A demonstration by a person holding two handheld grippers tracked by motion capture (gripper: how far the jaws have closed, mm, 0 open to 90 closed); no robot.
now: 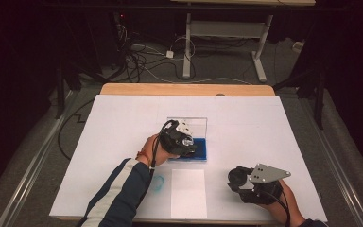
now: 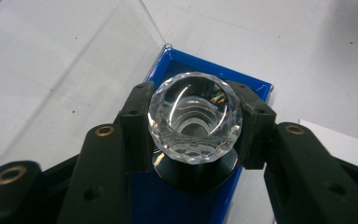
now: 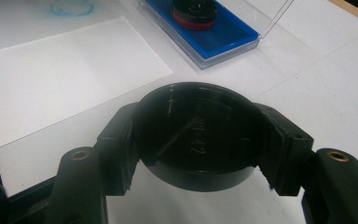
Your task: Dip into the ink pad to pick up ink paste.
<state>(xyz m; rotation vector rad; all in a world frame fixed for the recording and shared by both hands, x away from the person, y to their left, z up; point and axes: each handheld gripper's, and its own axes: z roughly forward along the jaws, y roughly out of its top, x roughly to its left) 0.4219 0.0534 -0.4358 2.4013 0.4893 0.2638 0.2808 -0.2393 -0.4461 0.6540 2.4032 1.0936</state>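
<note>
Stamp's (image 2: 195,122) dark base half hidden beneath its faceted crystal knob, left gripper (image 2: 195,123) clamped on that knob, base resting on the blue ink pad (image 2: 177,196) inside the open clear case (image 2: 74,70), right gripper (image 3: 198,135) clamped on a round black cap (image 3: 198,133), white paper sheet (image 1: 188,193) cut off at the table's (image 1: 274,123) near edge, blue ring print (image 1: 158,182) faint beside it.

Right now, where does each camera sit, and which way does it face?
High view: above the near table edge, looking forward and down; a striped sleeve and both hands show.
Left gripper view: rides the left gripper, looking along its jaws at the crystal-topped stamp.
Right gripper view: rides the right gripper, which holds a black cap.
All three share the blue ink pad.
</note>
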